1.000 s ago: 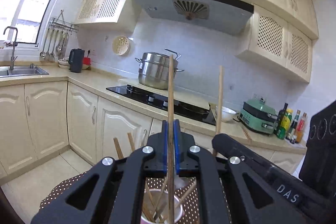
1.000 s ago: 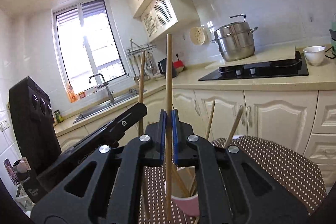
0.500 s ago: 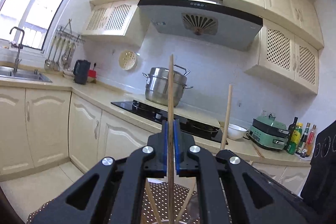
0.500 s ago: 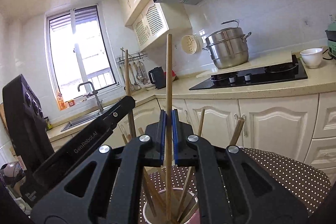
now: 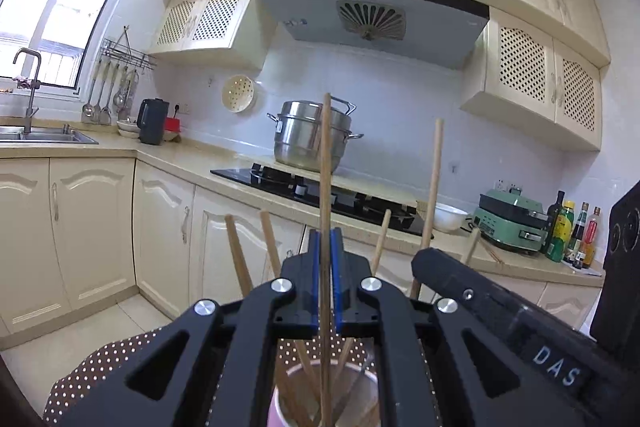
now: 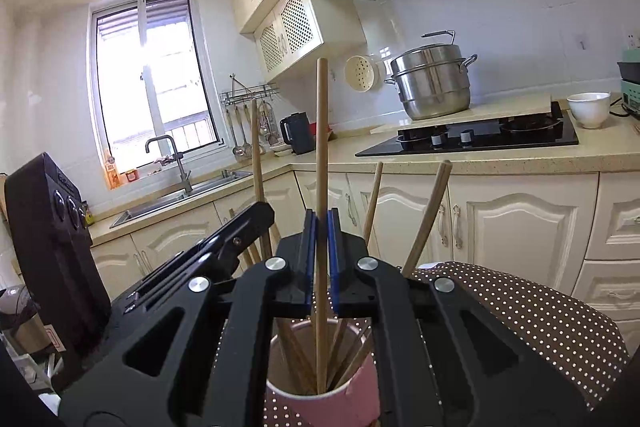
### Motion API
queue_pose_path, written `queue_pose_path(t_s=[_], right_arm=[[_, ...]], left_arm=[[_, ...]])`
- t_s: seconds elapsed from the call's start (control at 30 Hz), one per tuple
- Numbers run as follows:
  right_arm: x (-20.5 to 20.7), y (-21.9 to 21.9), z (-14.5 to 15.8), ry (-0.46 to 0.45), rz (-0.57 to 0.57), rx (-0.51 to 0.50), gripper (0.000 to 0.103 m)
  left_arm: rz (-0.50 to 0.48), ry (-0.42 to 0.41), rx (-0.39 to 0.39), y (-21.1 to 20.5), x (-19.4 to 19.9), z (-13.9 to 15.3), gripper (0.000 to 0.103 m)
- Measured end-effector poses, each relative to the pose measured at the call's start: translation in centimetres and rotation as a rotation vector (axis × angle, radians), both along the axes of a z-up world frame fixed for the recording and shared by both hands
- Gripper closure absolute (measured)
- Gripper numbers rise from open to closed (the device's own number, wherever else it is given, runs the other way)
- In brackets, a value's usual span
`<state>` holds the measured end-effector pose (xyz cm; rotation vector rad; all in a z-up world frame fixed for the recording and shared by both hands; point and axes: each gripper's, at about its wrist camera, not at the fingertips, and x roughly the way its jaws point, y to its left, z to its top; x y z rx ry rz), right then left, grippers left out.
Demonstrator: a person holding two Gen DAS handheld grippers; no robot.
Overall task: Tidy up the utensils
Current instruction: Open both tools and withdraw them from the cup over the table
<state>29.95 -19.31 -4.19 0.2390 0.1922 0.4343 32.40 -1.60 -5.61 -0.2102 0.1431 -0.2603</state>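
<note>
Chopsticks clamped upright, lower ends inside pink cup

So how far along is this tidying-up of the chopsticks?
Several chopsticks already stand in the pink cup on the dotted cloth. In hand: the right gripper and the left gripper each pinch one upright chopstick, its lower end inside the cup. Left to do: let both go. Whether more chopsticks wait elsewhere isn't visible.
</note>
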Motion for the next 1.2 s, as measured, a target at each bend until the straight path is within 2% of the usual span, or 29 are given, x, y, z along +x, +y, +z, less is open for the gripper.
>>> queue_pose_path(t_s=[0.3,0.33,0.37,0.43,0.5,0.63,0.8,0.97,1.1,1.2], right_arm=[[-1.8,1.1,-0.7,0.035,-0.030,-0.066,0.096],[-1.9,1.3,-0.9,0.046,-0.033,-0.070,0.096],[-2.1,1.4,-1.1,0.052,-0.040,-0.071,0.096],[-2.1,1.4,-1.4,0.081,-0.050,-0.068,0.096],[-2.1,1.3,-1.7,0.108,-0.063,-0.054,0.096],[-2.5,1.1,-1.7,0.145,-0.066,-0.029,0.096],[-3.8,1.1,-1.1,0.149,-0.076,-0.034,0.096],[-5.5,0.9,-0.3,0.146,-0.082,-0.047,0.095],[-6.7,0.2,-0.1,0.150,-0.091,-0.049,0.072],[-7.8,-0.3,-0.3,0.157,-0.096,-0.051,0.059]], left_arm=[[-0.027,0.086,0.021,0.8,-2.2,-0.8,0.094],[-0.034,0.101,0.017,0.9,-2.4,-0.8,0.084],[-0.027,0.111,0.010,1.1,-2.6,-0.9,0.079],[-0.014,0.130,-0.008,1.9,-2.8,-1.0,0.058],[-0.032,0.160,-0.049,2.9,-3.0,-1.1,0.050],[-0.033,0.188,-0.092,4.2,-3.8,-1.1,0.050],[0.008,0.214,-0.094,5.3,-5.4,-0.7,0.048],[0.018,0.309,-0.084,6.0,-7.3,-0.8,0.048],[0.001,0.387,-0.084,6.3,-8.7,-1.4,0.048],[-0.010,0.492,-0.055,6.0,-9.7,-2.4,0.048]])
